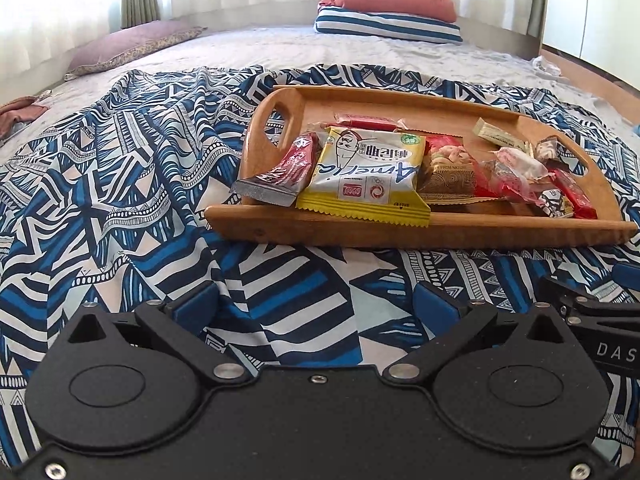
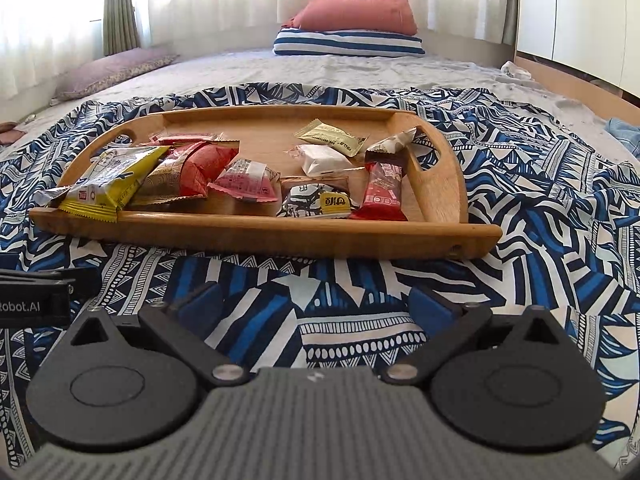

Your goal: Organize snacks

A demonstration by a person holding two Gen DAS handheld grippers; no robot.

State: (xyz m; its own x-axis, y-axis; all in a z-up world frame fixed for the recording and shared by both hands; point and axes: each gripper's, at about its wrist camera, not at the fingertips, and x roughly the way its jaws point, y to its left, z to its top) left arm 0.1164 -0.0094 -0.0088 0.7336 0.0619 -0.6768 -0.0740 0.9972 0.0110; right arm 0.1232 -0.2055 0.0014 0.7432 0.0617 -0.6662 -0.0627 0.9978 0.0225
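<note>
A wooden tray (image 1: pixel 420 228) (image 2: pixel 280 236) with cut-out handles rests on a blue patterned cloth and holds several snack packets. At its left end lies a big yellow packet (image 1: pixel 366 172) (image 2: pixel 114 180), overlapping a dark red tube-like wrapper (image 1: pixel 288 168). A red and gold packet (image 2: pixel 188 176), a pink packet (image 2: pixel 246 184), a black and yellow packet (image 2: pixel 316 200), a red bar (image 2: pixel 382 192) and a white packet (image 2: pixel 324 160) fill the rest. My left gripper (image 1: pixel 316 308) and right gripper (image 2: pixel 316 304) both stand open over the cloth, short of the tray's near edge, holding nothing.
The blue patterned cloth (image 1: pixel 120 184) (image 2: pixel 540 200) covers a bed with a grey sheet. Striped and pink pillows (image 1: pixel 392 8) (image 2: pixel 352 28) lie at the far end, a purple cushion (image 1: pixel 128 46) at far left. Curtains line the back. The other gripper shows at each view's edge.
</note>
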